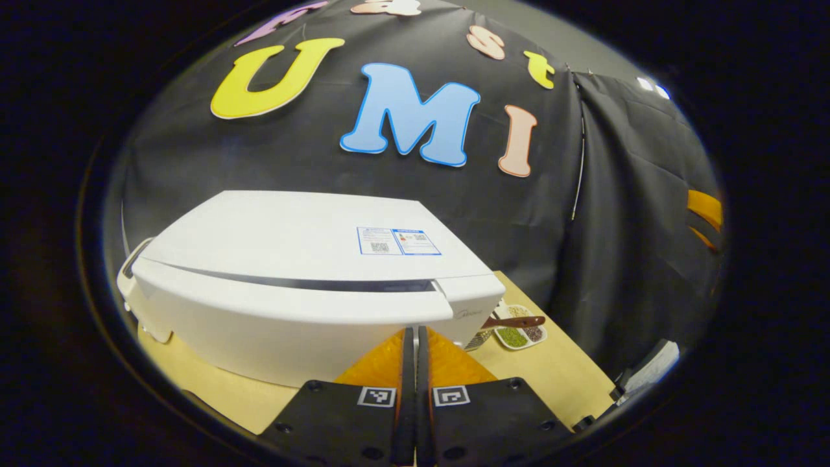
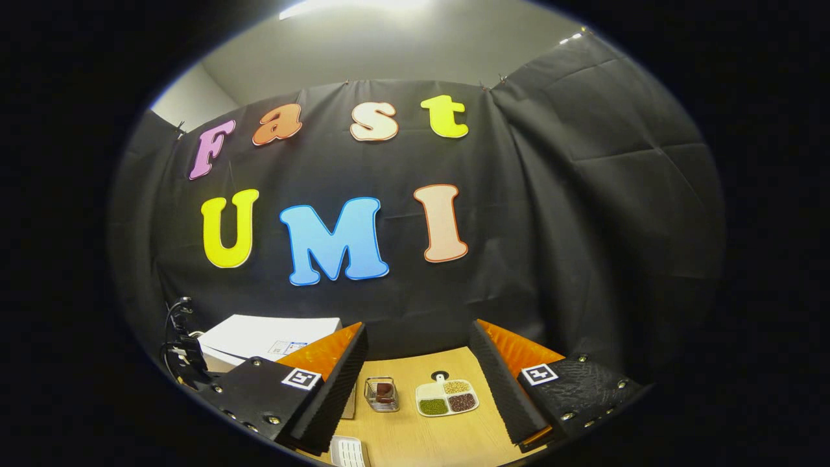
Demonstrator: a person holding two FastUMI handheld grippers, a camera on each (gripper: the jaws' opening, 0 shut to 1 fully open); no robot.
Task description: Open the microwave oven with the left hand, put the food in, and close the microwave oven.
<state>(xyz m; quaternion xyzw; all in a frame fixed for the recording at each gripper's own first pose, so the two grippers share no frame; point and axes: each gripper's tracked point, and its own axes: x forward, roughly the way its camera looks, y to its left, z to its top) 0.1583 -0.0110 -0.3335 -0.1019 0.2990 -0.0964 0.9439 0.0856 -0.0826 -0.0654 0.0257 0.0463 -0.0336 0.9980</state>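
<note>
The white microwave point(image 1: 292, 285) stands on the wooden table point(image 1: 557, 376) with its door closed. My left gripper point(image 1: 414, 332) is shut with nothing between its fingers. Its tips sit just in front of the microwave's lower right front, near the seam beside the control panel; whether they touch it I cannot tell. The food, a white divided dish of green, brown and yellow grains point(image 1: 520, 335), lies to the right of the microwave. My right gripper point(image 2: 420, 325) is open and empty, raised above the table, with the dish point(image 2: 446, 397) lying between and below its fingers. The microwave point(image 2: 266, 337) is at its left.
A small clear container with a brown item point(image 2: 382, 394) stands left of the dish. A white keypad-like object point(image 2: 347, 451) lies at the table's near edge. A dark device with cables point(image 2: 183, 353) is beside the microwave. Black cloth walls stand close behind and to the right.
</note>
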